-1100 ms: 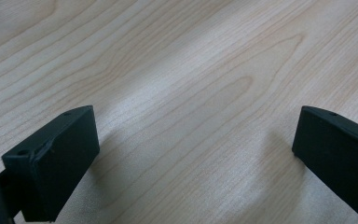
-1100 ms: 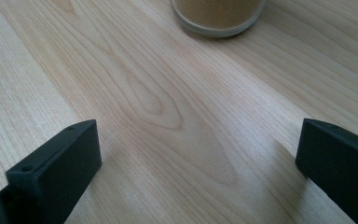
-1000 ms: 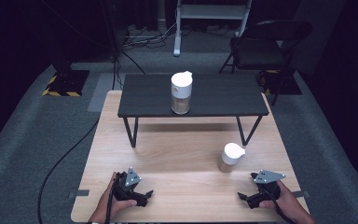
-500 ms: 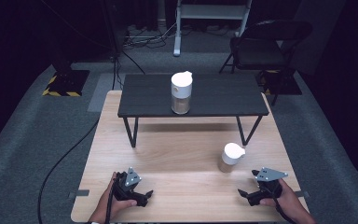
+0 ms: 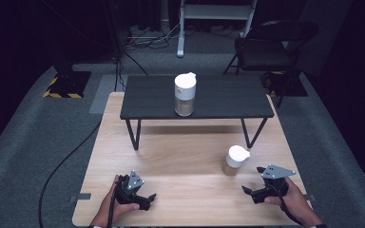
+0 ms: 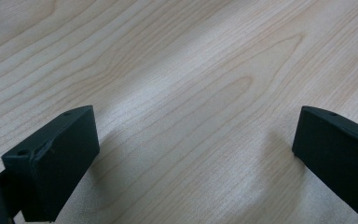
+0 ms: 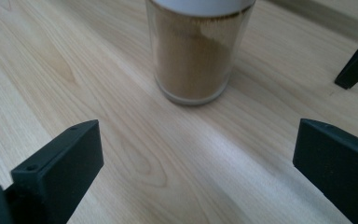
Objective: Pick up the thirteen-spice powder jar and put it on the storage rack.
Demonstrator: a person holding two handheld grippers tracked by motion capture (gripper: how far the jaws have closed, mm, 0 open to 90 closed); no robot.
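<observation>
A small glass jar [image 5: 234, 161] with a white lid and brown powder stands on the wooden table [image 5: 180, 152], right of centre. In the right gripper view the same jar [image 7: 196, 51] stands just ahead of the wide-apart jaws. My right gripper [image 5: 248, 191] rests open near the table's front right, a little in front of the jar. My left gripper [image 5: 148, 198] lies open at the front left, with bare wood between its jaws [image 6: 196, 140]. A taller jar [image 5: 185, 94] of the same kind stands on the low black shelf [image 5: 228, 97] at the back.
The black shelf's legs [image 5: 134, 134] stand on the table's far half; one foot [image 7: 354, 65] appears in the right gripper view. A folding chair [image 5: 268, 42] and cables lie on the carpet beyond the table. A cable [image 5: 66, 161] trails off the left side.
My right gripper has shifted slightly, turning a little toward the small jar. The left gripper and both jars have not moved.
</observation>
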